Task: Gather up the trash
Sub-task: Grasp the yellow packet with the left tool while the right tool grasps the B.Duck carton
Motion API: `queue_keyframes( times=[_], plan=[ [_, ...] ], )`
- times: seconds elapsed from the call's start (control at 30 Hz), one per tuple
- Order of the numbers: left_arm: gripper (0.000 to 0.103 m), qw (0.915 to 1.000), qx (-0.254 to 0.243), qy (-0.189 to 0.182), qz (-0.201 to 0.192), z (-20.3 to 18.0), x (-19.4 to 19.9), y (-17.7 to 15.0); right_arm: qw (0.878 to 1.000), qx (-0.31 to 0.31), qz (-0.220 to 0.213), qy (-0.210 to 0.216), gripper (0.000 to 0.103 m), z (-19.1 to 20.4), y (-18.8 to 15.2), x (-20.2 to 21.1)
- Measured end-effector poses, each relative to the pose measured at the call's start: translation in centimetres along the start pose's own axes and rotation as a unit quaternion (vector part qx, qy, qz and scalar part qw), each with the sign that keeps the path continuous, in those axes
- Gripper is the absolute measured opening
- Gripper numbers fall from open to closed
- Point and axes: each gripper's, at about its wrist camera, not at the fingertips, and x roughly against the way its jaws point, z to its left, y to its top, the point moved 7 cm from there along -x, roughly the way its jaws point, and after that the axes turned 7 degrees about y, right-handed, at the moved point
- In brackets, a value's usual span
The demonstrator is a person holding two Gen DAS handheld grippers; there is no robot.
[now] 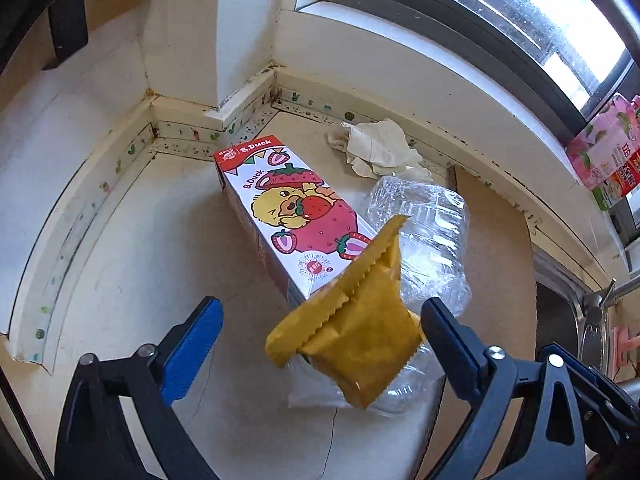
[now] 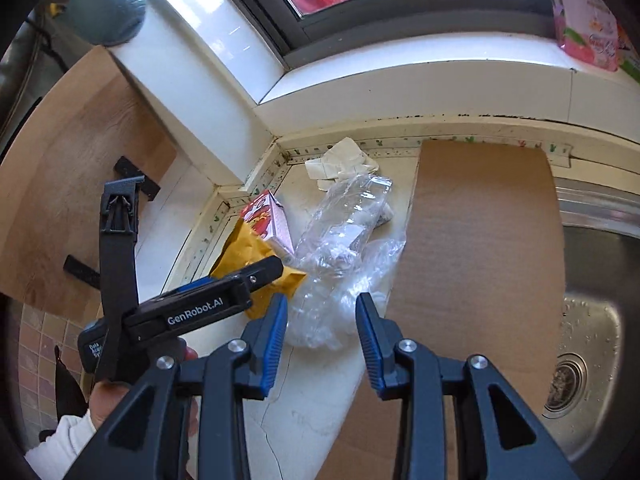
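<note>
Your left claw [image 1: 320, 336] is spread wide with the yellow wrapper [image 1: 352, 336] sitting between its fingers; the wrapper looks close against the right-hand finger, but no pad is pressing it and the left-hand finger stands well clear, so count it as released, nothing gripped yet. The wrapper is your landmark. It lies on the bench [image 1: 140, 248], draped over the near end of the strawberry carton [image 1: 288, 216], with its long axis running from the claw up and right. The carton runs beyond the wrapper, its long axis slanting back toward the wall corner. Just right of the wrapper, partly under it, is the crushed clear bottle [image 1: 424, 232]; past that, near the wall, the crumpled tissue [image 1: 376, 148]. Your right claw [image 2: 322, 336] is partly open and empty, hovering right of the wrapper over the clear plastic, with the cardboard sheet [image 2: 480, 248] further right. The left claw is the nearer one to the wrapper, so likely you close that one across the wrapper's short width.
</note>
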Motion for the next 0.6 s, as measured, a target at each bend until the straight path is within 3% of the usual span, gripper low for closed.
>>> queue_keyframes(
  times=[0.03, 0.1, 0.17, 0.27, 0.4, 0.43, 0.5, 0.6],
  plan=[
    [0.081, 0.9999, 0.002, -0.009, 0.004, -0.2, -0.4, -0.1, 1.0, -0.001, 0.002, 0.002, 0.036, -0.1, 0.2, -0.4],
    [0.054, 0.9994, 0.009, -0.034, 0.003, -0.3, -0.3, -0.3, 1.0, -0.001, 0.006, 0.005, 0.036, 0.2, 0.7, -1.1],
    [0.033, 0.9994, 0.005, -0.035, -0.003, -0.3, 0.1, -0.4, 1.0, 0.0, 0.01, 0.012, 0.036, 0.7, 1.2, -1.8],
    [0.015, 0.9997, -0.011, -0.021, -0.007, 0.4, 1.1, -1.1, 1.0, 0.01, 0.014, 0.022, 0.036, 2.0, 1.9, -2.9],
    [0.013, 0.9997, -0.017, -0.01, -0.018, 2.7, 3.4, -3.3, 0.999, 0.035, 0.017, 0.031, 0.04, 4.3, 2.7, -5.3],
    [0.012, 0.9998, -0.013, -0.005, -0.016, 3.5, 4.0, -4.2, 0.998, 0.05, 0.017, 0.023, 0.042, 4.9, 2.9, -6.0],
    [0.012, 0.9999, -0.004, 0.004, -0.01, 5.1, 4.9, -5.8, 0.996, 0.085, 0.019, 0.001, 0.057, 5.9, 3.2, -7.4],
    [0.012, 0.9997, 0.012, 0.019, 0.005, 7.5, 5.9, -8.1, 0.989, 0.142, 0.013, -0.039, 0.064, 7.3, 4.1, -9.5]
  ],
)
